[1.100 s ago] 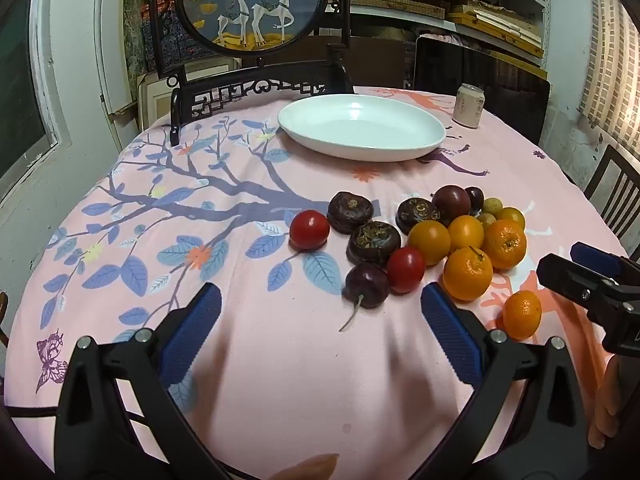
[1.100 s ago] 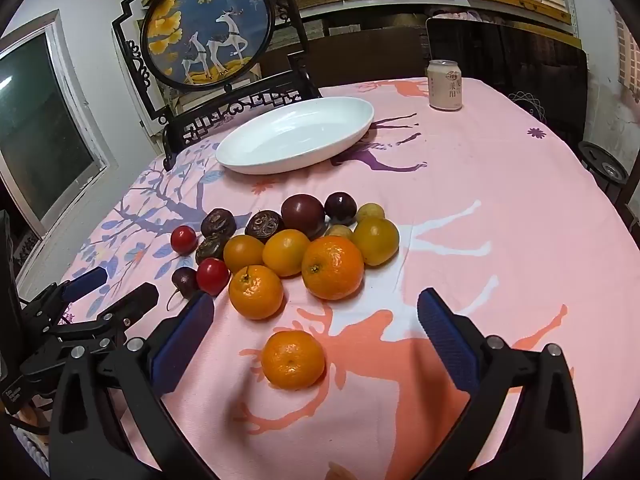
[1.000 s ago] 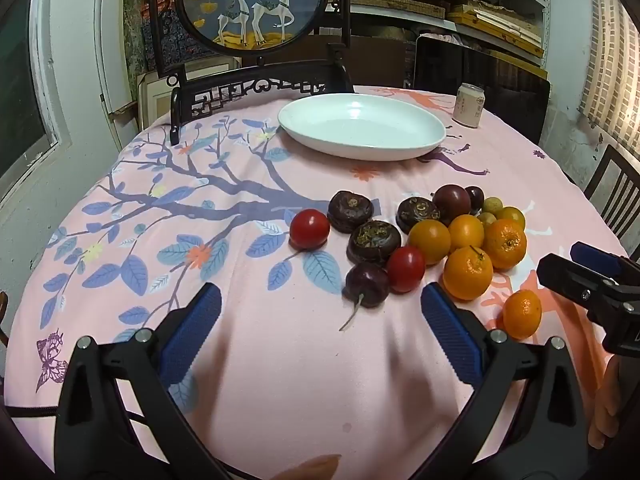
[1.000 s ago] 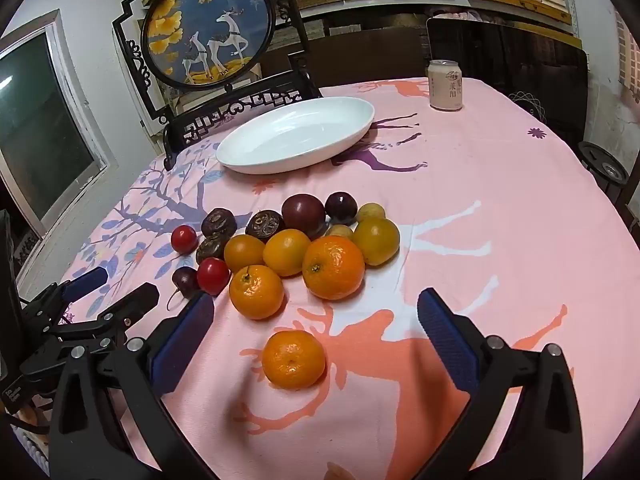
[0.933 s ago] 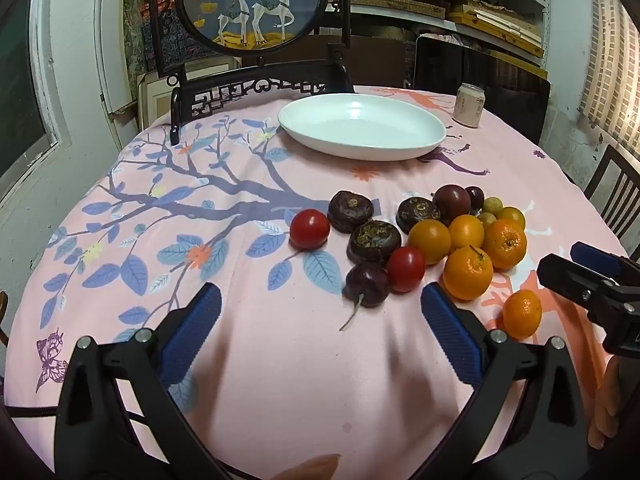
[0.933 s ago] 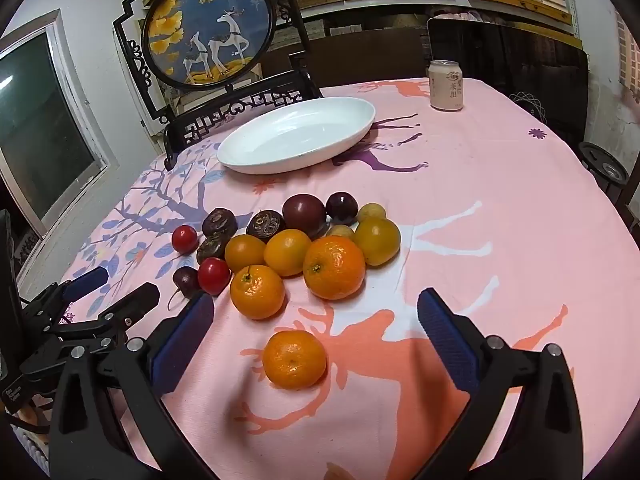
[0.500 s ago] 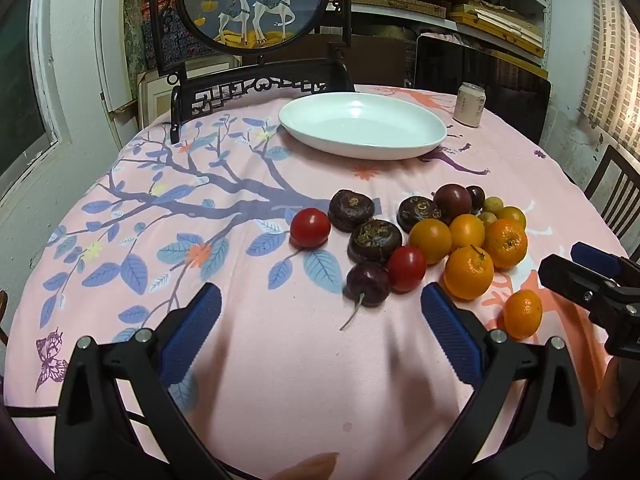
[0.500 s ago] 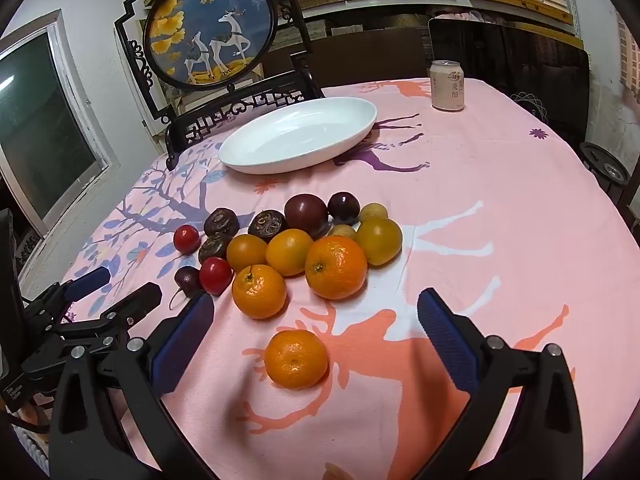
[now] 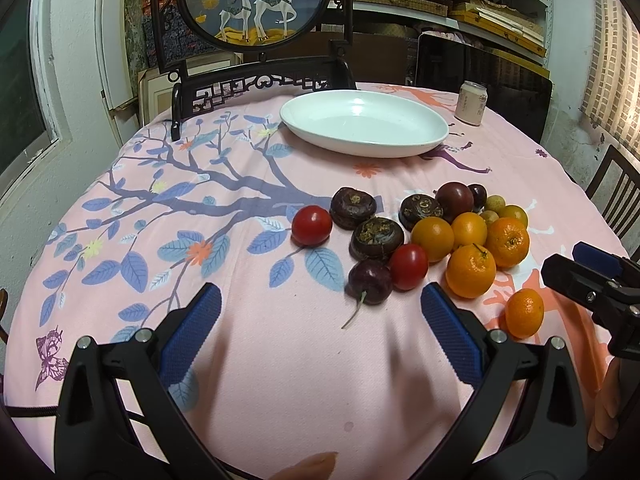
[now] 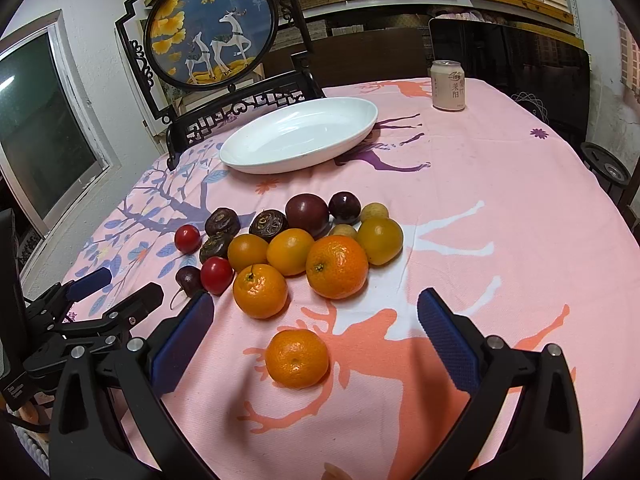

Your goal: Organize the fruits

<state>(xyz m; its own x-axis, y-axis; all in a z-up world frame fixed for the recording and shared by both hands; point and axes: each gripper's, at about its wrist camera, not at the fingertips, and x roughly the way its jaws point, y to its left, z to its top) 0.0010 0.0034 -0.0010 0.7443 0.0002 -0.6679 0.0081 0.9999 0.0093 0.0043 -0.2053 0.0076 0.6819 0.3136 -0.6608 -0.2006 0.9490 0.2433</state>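
Note:
A pile of fruit lies on the pink tablecloth: oranges [image 10: 337,266], red tomatoes [image 9: 311,225], dark water chestnuts [image 9: 353,207], a dark cherry [image 9: 369,281] and small yellow fruits [image 10: 380,239]. One small orange [image 10: 296,357] lies apart, nearest the right gripper. An empty white oval plate [image 9: 363,129] stands behind the pile; it also shows in the right wrist view [image 10: 300,135]. My left gripper [image 9: 320,322] is open and empty, just short of the cherry. My right gripper [image 10: 312,330] is open and empty, its jaws either side of the lone orange without touching it.
A drink can [image 10: 448,85] stands at the far right of the table. A round deer screen on a dark carved stand [image 9: 256,0] rises behind the plate. A dark wooden chair [image 9: 616,196] stands at the right table edge. Shelves line the back wall.
Both grippers have crept slightly forward; the fruit sits a little lower and nearer in both views. Nothing was grasped or moved.

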